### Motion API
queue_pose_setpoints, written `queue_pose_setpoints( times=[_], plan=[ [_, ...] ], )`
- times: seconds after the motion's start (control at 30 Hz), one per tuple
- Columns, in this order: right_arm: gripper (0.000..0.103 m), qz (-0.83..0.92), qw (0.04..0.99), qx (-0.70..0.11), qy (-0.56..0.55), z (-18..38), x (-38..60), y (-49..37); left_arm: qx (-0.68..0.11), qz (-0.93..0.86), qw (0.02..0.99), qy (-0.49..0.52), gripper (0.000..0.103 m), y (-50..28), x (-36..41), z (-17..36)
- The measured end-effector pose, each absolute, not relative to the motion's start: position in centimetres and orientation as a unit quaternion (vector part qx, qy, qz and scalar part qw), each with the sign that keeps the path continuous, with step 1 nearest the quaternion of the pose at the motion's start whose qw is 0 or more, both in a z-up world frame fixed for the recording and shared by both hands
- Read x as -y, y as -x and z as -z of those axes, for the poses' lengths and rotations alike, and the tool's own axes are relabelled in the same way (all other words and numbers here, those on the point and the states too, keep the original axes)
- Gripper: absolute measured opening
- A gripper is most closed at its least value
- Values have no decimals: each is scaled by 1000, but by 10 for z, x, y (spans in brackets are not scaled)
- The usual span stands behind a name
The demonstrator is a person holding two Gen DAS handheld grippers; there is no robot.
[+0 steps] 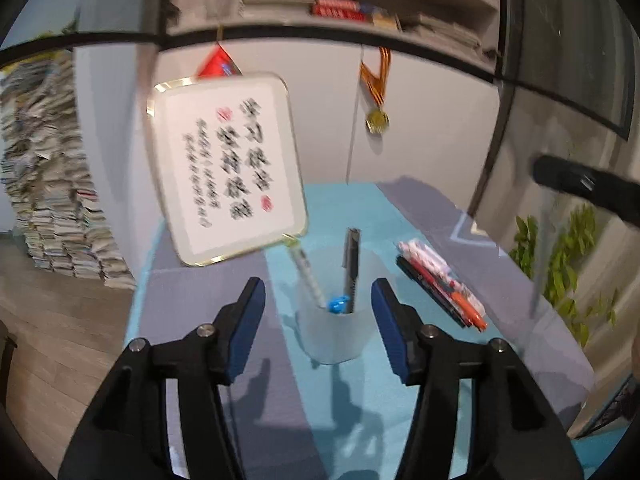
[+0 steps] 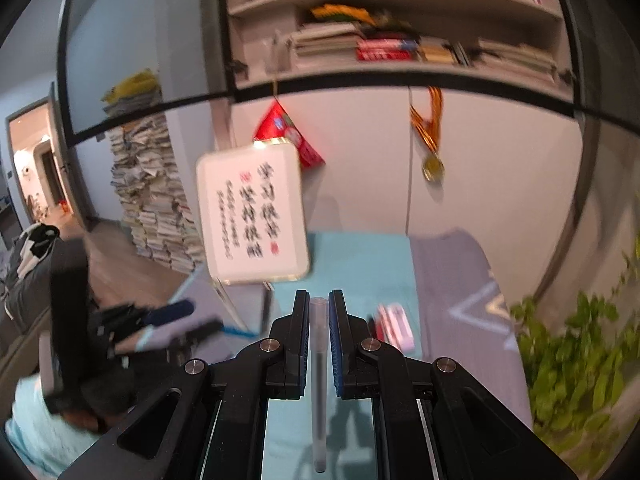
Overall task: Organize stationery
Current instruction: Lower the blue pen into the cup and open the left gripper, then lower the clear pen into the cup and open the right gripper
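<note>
In the left wrist view a frosted translucent pen cup point(image 1: 334, 320) stands on the blue and grey desk mat point(image 1: 224, 320). It holds a black pen point(image 1: 351, 268), a clear pen point(image 1: 306, 270) and something blue point(image 1: 339, 305). My left gripper point(image 1: 318, 300) is open, its fingers either side of the cup and apart from it. A bundle of pens point(image 1: 440, 282) lies on the mat to the right of the cup. In the right wrist view my right gripper point(image 2: 319, 300) is shut on a clear pen point(image 2: 319, 380) and holds it above the mat. The pen bundle also shows in the right wrist view point(image 2: 394, 326).
A white calligraphy board point(image 1: 230, 168) stands tilted behind the cup. A medal point(image 1: 377, 120) hangs on the back wall under a bookshelf point(image 1: 360, 8). A green plant point(image 2: 580, 360) is at the right. Stacked papers point(image 1: 52, 200) stand on the floor at the left.
</note>
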State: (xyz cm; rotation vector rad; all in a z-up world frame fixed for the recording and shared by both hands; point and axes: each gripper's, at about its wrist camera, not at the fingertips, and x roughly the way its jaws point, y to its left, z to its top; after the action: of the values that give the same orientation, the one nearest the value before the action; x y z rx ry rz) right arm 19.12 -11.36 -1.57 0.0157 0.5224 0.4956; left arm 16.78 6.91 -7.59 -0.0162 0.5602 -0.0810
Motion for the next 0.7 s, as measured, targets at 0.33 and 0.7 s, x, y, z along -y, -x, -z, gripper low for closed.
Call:
queue_pose_setpoints(
  times=[0.33,0.7],
  plan=[
    [10,-261,948,-182,4,-18,56,-198,-289,46,956,26,55,-136,-91,94],
    [10,-251,949,-190,19,-3,12,-233,-302,58,950,53,55,-140,-111,107]
  ],
)
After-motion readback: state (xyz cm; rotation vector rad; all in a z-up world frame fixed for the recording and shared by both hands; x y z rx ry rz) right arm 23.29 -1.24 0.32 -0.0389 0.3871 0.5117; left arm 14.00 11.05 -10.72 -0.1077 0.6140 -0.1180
